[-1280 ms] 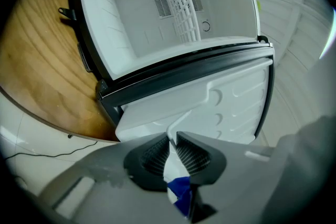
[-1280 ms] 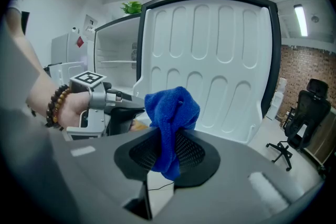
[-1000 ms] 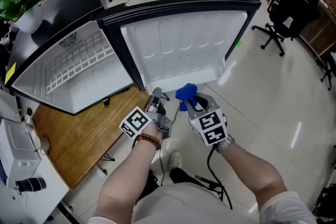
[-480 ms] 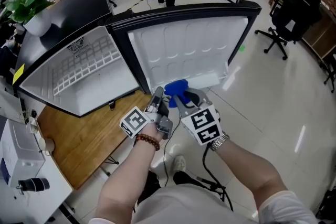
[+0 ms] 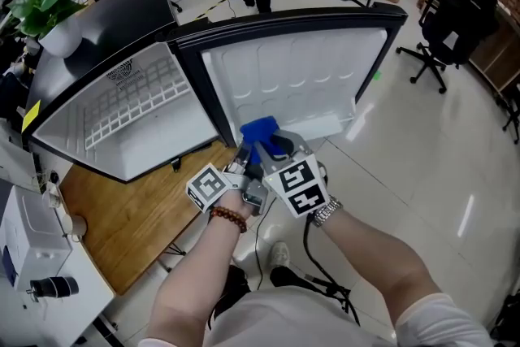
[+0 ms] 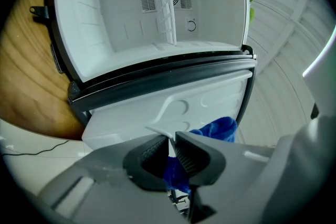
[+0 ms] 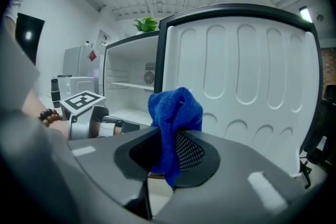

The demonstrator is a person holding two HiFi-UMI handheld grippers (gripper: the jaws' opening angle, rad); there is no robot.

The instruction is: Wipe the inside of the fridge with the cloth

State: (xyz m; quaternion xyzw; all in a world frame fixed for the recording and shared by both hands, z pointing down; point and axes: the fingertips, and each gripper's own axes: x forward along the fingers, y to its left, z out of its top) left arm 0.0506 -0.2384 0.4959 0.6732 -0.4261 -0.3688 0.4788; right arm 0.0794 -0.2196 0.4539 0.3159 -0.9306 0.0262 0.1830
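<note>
Blue cloth (image 7: 176,110) is pinched in the right claw (image 7: 168,139), held up before the open door (image 5: 301,77) of the fridge (image 5: 114,110) — out past the wooden table's (image 5: 122,215) edge. Just beside it, the left claw (image 6: 171,139) has just been closing — jaws nearly together, a slim gap, gripping nothing.

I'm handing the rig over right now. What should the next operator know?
Right gripper: shut on the blue cloth, in front of the open door.
Left gripper: jaws have just been closing, now a slit apart, nothing clearly gripped; it is beside the right gripper.
Fridge: open.
Done: door open, cloth in hand.
Left: all the wiping; the cloth is not yet inside the compartment.
</note>
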